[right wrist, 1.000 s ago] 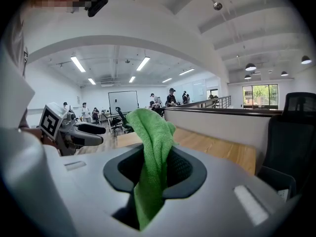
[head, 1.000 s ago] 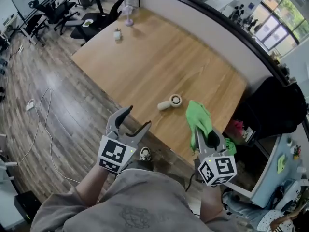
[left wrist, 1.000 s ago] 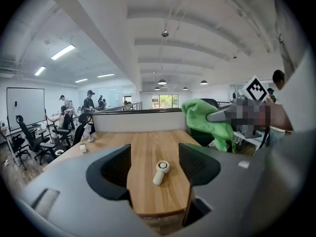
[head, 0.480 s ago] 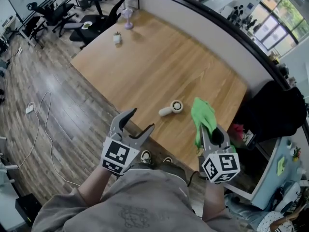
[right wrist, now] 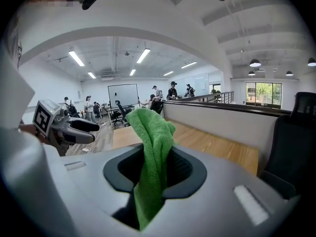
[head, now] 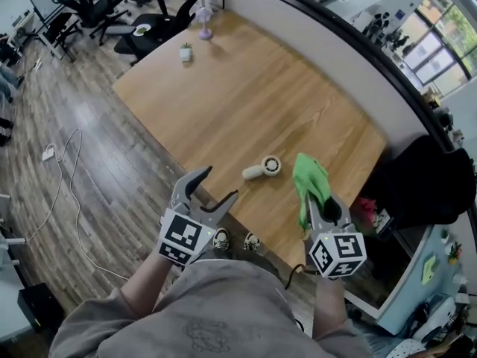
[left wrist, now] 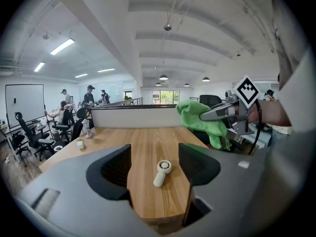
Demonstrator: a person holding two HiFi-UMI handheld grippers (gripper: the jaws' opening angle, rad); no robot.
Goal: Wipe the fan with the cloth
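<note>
A small white hand-held fan (head: pixel 261 169) lies flat on the wooden table (head: pixel 246 95) near its front edge; the left gripper view frames the fan (left wrist: pixel 161 172) between its jaws, some way off. My left gripper (head: pixel 212 186) is open and empty, held off the table's front edge, left of the fan. My right gripper (head: pixel 319 203) is shut on a green cloth (head: pixel 309 183), which bunches up above the jaws, just right of the fan. In the right gripper view the cloth (right wrist: pixel 153 157) hangs through the jaws.
A small potted plant (head: pixel 185 52) and a pale purple desk fan (head: pixel 203 25) stand at the table's far left end. A dark partition (head: pixel 350 51) runs along the far side. Office chairs (head: pixel 160 24) and a floor cable (head: pixel 67 192) lie to the left.
Both grippers have shifted only slightly; the right one with the cloth has moved a little nearer the fan. The fan has not moved.
</note>
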